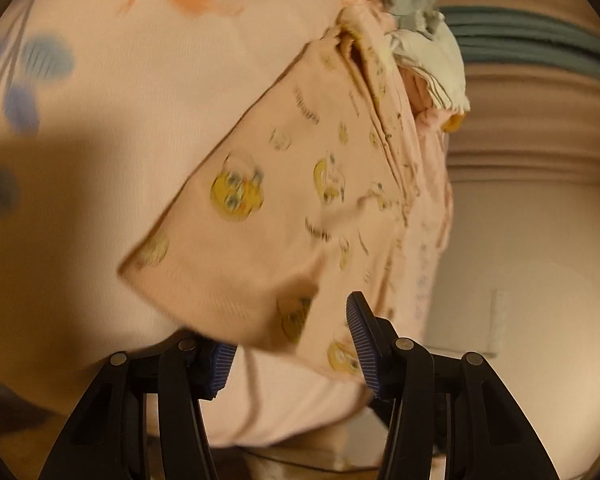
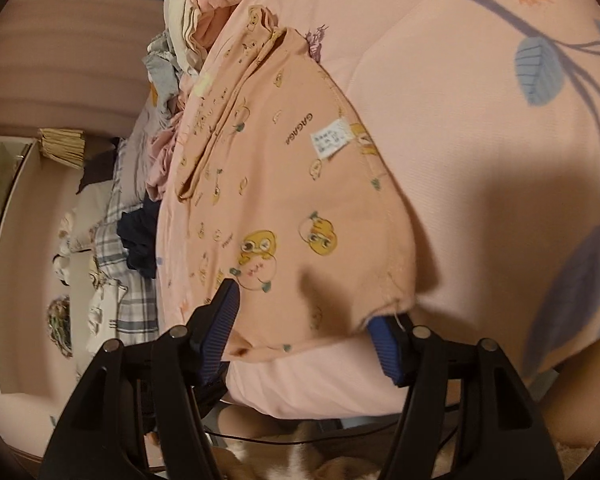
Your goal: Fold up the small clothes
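A small peach garment (image 1: pixel 292 200) printed with yellow cartoon chicks lies on a pink bed sheet (image 1: pixel 100 92). It also shows in the right wrist view (image 2: pixel 284 184), with a white care label (image 2: pixel 331 138) near one side seam. My left gripper (image 1: pixel 292 344) is open, its blue pads either side of the garment's near hem edge, with the cloth over the left pad. My right gripper (image 2: pixel 306 328) is open around the near hem, with the cloth draped over the right pad.
A pile of other small clothes (image 1: pixel 416 28) lies beyond the garment, also in the right wrist view (image 2: pixel 188 40). Plaid and dark fabrics (image 2: pixel 132 240) lie at the bed's left side. A white cabinet (image 2: pixel 12 240) stands beyond. The sheet's front edge (image 2: pixel 320 392) drops off near the grippers.
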